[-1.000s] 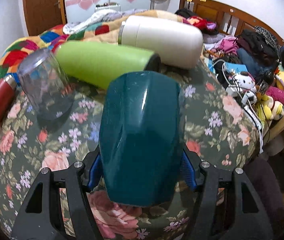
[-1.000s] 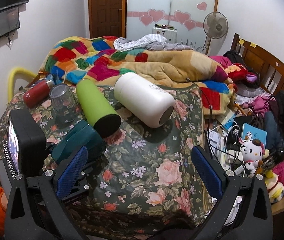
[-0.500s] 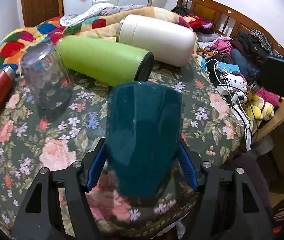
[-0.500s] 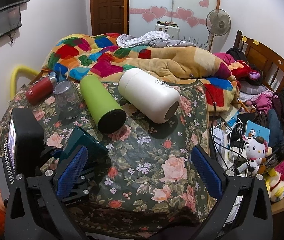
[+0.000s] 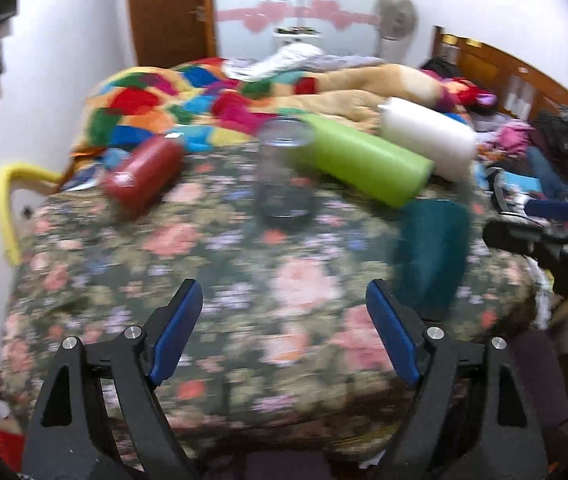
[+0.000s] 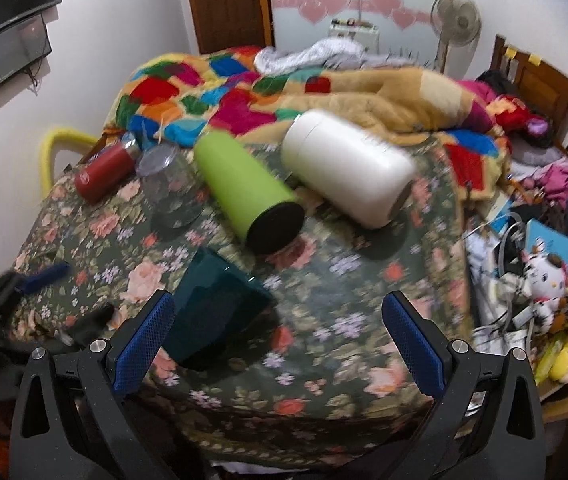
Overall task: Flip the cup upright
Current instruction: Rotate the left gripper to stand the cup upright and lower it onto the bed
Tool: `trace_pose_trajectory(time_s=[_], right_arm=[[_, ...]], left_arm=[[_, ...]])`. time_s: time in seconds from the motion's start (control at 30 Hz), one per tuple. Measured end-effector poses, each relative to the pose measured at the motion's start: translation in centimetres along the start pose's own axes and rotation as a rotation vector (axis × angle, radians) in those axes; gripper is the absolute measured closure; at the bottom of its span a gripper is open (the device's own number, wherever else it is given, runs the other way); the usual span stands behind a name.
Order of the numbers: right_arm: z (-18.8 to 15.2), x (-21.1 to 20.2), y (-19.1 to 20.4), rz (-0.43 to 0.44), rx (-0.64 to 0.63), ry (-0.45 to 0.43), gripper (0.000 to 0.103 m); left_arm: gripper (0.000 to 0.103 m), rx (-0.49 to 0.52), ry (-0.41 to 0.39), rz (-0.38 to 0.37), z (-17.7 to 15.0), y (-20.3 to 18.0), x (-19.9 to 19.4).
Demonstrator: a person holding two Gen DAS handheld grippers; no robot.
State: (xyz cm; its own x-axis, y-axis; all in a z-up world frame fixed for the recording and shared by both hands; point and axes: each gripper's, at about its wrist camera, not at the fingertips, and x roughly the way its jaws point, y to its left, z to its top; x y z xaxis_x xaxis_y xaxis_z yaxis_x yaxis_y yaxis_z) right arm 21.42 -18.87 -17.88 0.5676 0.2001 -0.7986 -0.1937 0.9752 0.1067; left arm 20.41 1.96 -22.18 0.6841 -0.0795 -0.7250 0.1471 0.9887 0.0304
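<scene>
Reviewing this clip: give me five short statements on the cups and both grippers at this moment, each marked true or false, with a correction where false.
1. The left gripper is clamped on the teal cup. False: its jaws are open and empty, and the cup stands apart from them.
2. The right gripper is open and holds nothing. True.
3. The green bottle stands upright. False: it lies on its side.
4. The white container lies on its side beside the green bottle. True.
5. The red bottle sits between the green bottle and white container. False: it lies at the far left.
</scene>
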Motion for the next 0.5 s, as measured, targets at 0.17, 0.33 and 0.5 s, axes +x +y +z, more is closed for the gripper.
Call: trace_pose_trajectory(time_s=[0.17,0.33,0.5], right_arm=[[-0.3,3.6,1.2,0.086,0.04,0.127,0.007],[-0.1,6.1,1.3,0.143,0.11,0.211,0.012],[0.7,7.5,1.9,0.157,0.134,0.242,0.015]], left_arm=[[0.019,-0.014,-0.027,0.051,-0.4,1.7,-1.0],[0.019,-0.029,-0.042,0.048,-0.8,2.0,-1.1],[0.019,-0.04,-0.035,0.044,-0.7,1.7,-0.6]])
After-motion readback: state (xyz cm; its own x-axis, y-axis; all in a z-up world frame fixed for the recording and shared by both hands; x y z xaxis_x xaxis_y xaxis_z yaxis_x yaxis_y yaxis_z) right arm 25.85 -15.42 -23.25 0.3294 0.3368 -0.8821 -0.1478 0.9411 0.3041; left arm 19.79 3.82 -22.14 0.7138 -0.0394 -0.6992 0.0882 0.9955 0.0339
